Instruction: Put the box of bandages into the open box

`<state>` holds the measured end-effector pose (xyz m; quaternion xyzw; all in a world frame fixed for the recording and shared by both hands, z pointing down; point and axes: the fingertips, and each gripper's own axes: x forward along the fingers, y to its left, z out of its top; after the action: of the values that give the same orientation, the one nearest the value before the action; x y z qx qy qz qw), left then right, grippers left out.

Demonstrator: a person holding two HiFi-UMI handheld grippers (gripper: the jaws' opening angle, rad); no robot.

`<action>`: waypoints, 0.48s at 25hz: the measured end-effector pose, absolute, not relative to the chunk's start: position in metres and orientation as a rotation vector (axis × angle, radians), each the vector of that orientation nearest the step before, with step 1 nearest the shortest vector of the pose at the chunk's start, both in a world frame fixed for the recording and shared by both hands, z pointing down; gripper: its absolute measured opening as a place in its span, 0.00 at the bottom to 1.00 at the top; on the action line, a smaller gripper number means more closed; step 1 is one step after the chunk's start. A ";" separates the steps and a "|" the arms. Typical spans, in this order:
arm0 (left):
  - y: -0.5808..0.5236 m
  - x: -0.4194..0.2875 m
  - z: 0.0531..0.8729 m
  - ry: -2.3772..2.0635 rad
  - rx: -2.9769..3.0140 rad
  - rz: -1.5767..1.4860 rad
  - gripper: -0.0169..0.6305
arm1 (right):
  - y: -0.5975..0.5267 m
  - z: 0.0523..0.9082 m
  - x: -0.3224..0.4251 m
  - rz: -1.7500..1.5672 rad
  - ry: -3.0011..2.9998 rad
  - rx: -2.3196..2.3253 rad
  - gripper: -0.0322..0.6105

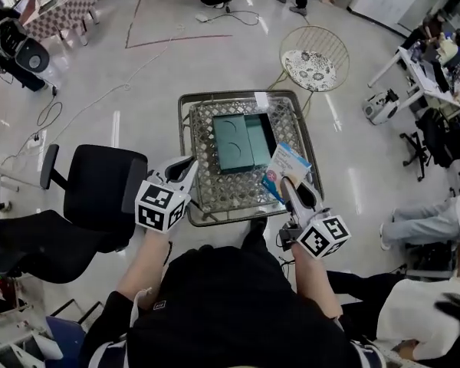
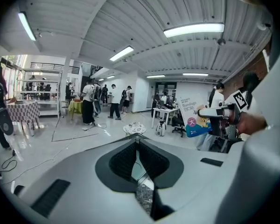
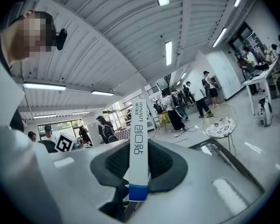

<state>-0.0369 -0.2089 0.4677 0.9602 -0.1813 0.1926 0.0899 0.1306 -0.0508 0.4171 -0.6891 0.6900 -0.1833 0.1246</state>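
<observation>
The right gripper (image 1: 286, 184) pinches the bandage box (image 1: 285, 167) by its thin sides, its pads pressed on the carton so it stands on edge between them with its long face free. That grip probably suits a drop: the narrow profile can go down into the opening without the jaws fouling the walls. The bandage box hangs in the air above the right part of the table (image 1: 222, 194), just beside the right edge of the open box (image 1: 241, 140) and not yet over its hollow. The open box lies flat in the middle of the table with its teal inside facing up, likely set there so both arms reach it. The left gripper (image 1: 182, 169) hovers at the table's left edge, its jaws together at the tips with nothing between them; it seems parked near enough to steady the open box if needed. The next move looks like a short carry to the left and a lowering into the hollow.
</observation>
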 end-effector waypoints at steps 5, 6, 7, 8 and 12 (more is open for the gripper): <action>-0.218 0.022 0.463 -0.677 2.801 0.581 0.07 | -0.076 0.415 0.195 -0.571 2.137 -1.892 0.19; -0.214 0.039 0.459 -0.682 2.807 0.588 0.07 | -0.077 0.414 0.211 -0.578 2.151 -1.876 0.19; -0.210 0.056 0.456 -0.683 2.820 0.600 0.07 | -0.078 0.415 0.227 -0.584 2.165 -1.859 0.19; -0.206 0.072 0.452 -0.685 2.833 0.612 0.07 | -0.079 0.417 0.242 -0.595 2.178 -1.841 0.19; -0.199 0.110 0.444 -0.728 2.822 0.594 0.07 | -0.088 0.433 0.273 -0.664 2.258 -1.741 0.19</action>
<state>0.1102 -0.1993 0.4443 0.9455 -0.2438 0.1991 0.0835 0.2727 -0.0884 0.4334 -0.5913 0.7669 -0.2255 0.1065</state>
